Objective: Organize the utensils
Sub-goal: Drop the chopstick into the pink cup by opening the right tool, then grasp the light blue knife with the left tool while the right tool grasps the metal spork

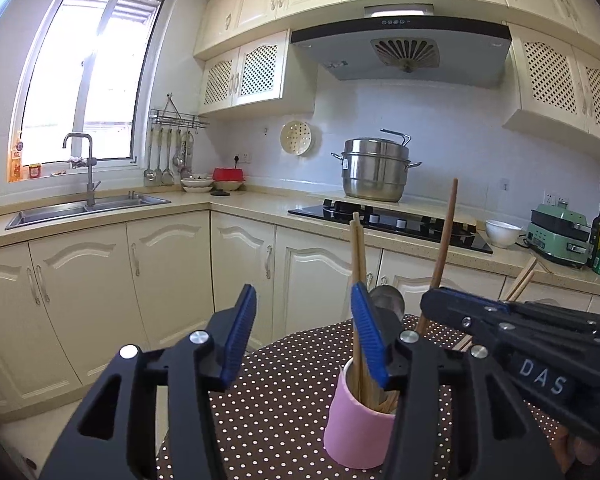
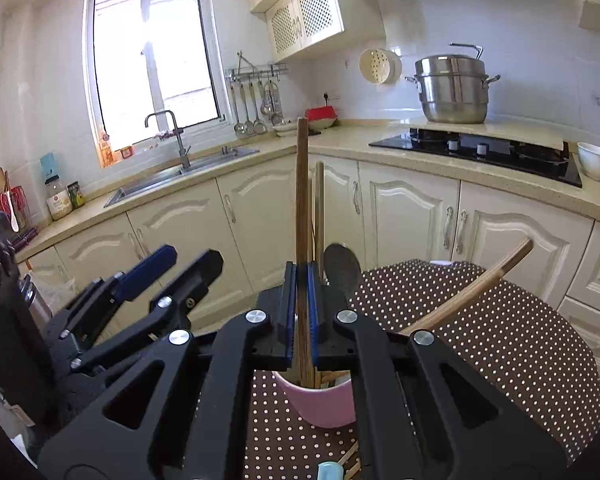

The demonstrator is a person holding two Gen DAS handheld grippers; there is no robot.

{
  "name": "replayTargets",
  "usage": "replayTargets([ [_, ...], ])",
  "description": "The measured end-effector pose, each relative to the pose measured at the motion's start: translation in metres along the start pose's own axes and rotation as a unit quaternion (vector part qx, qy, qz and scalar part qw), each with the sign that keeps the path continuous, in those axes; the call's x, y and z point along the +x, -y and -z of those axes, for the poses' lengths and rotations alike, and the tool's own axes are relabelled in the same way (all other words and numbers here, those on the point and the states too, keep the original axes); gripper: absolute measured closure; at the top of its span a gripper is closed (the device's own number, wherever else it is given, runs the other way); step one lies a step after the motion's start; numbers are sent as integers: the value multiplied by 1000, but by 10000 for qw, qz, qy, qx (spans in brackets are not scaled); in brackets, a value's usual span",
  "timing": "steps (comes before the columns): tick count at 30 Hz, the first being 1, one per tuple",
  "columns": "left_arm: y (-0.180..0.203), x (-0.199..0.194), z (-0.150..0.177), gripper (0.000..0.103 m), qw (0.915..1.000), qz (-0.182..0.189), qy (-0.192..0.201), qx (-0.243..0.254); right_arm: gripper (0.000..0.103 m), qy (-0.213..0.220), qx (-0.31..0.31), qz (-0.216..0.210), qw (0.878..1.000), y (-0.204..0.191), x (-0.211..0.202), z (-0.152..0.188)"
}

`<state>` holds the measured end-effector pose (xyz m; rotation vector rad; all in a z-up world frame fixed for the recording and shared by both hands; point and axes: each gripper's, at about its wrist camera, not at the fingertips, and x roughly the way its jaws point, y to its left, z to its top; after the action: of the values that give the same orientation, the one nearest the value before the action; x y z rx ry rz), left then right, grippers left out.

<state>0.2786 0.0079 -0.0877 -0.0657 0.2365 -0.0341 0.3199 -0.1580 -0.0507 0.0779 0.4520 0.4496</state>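
A pink cup (image 1: 358, 428) stands on the dotted tablecloth with chopsticks (image 1: 358, 264) upright in it. My left gripper (image 1: 304, 336) is open just left of the cup, with nothing between its blue pads (image 1: 240, 336). My right gripper (image 2: 301, 312) is shut on a long wooden handle (image 2: 302, 200) whose lower end reaches into the pink cup (image 2: 320, 404). In the left wrist view the right gripper (image 1: 430, 302) comes in from the right with that handle (image 1: 444, 248) tilted. A metal spoon bowl (image 2: 342, 264) shows behind the cup. The left gripper (image 2: 152, 276) sits to the left.
The round table (image 2: 500, 340) has a brown white-dotted cloth. A pair of wooden sticks (image 2: 480, 288) leans across it on the right. Cream cabinets, a sink (image 1: 88, 208), a black hob (image 1: 388, 224) with a steel pot (image 1: 374, 170) and a white bowl (image 1: 502, 232) line the counter beyond.
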Motion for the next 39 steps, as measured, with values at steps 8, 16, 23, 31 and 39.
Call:
replayTargets([
  [8, -2, -11, 5, 51, 9998, -53, -174, -12, 97, -113, 128, -97, 9998, 2, -1, 2],
  [16, -2, -32, 2, 49, 9999, -82, -129, 15, 96, -121, 119, -35, 9998, -4, -12, 0],
  [23, -5, -53, -5, 43, 9999, -165, -22, -34, 60, 139, 123, 80, 9998, -7, -34, -1],
  [31, 4, -84, -12, 40, 9997, -180, 156, 108, 54, 347, -20, 215, 9992, -15, -65, 0],
  [39, 18, -96, -8, 38, 9996, 173, -158, 134, 53, 390, -23, 401, 9984, -9, -97, 14],
])
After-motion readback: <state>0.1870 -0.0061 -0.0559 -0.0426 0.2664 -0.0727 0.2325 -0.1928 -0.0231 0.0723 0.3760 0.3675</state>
